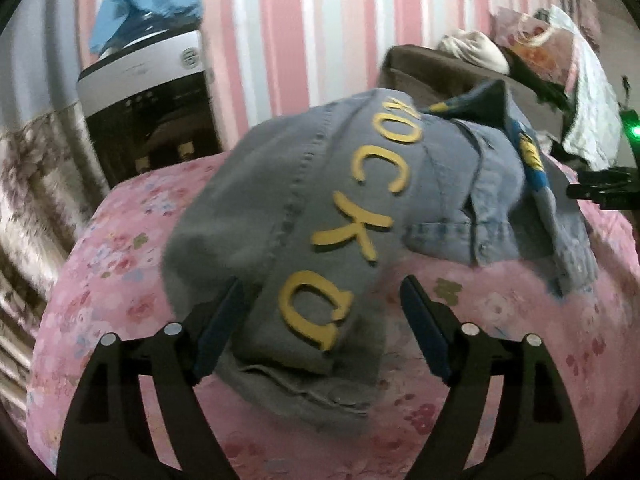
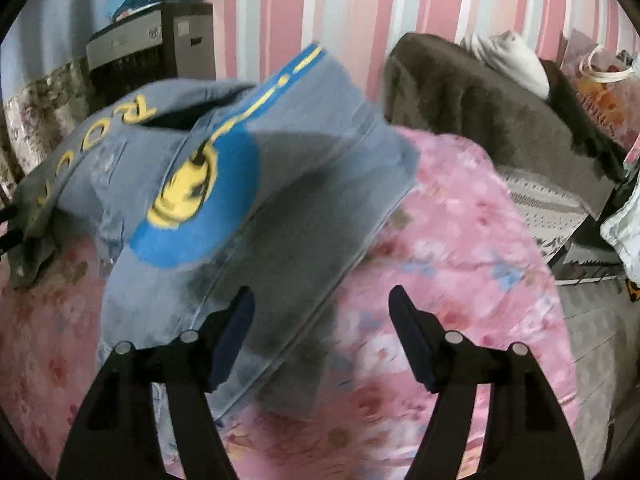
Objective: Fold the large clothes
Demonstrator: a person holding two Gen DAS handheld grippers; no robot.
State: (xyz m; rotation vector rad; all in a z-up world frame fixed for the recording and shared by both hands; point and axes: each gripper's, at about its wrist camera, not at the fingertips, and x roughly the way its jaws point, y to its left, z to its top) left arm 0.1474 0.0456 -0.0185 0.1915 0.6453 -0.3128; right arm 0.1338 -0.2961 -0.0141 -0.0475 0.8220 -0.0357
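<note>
Spreading wide, the left gripper (image 1: pixel 320 312) grips nothing; the denim jacket (image 1: pixel 332 200) lies on the pink floral bedspread (image 1: pixel 120 248), with its sleeve bearing yellow letters (image 1: pixel 352 216) running between the fingers and on ahead of them. In the right wrist view, the right gripper (image 2: pixel 322 328) is equally wide and empty. The jacket's panel with a blue-and-yellow print (image 2: pixel 192 200) lies ahead of the left finger (image 2: pixel 234 336), while bare bedspread lies ahead of the right finger (image 2: pixel 412 340). A brown blanket (image 2: pixel 480 100) lies farther ahead to the right.
</note>
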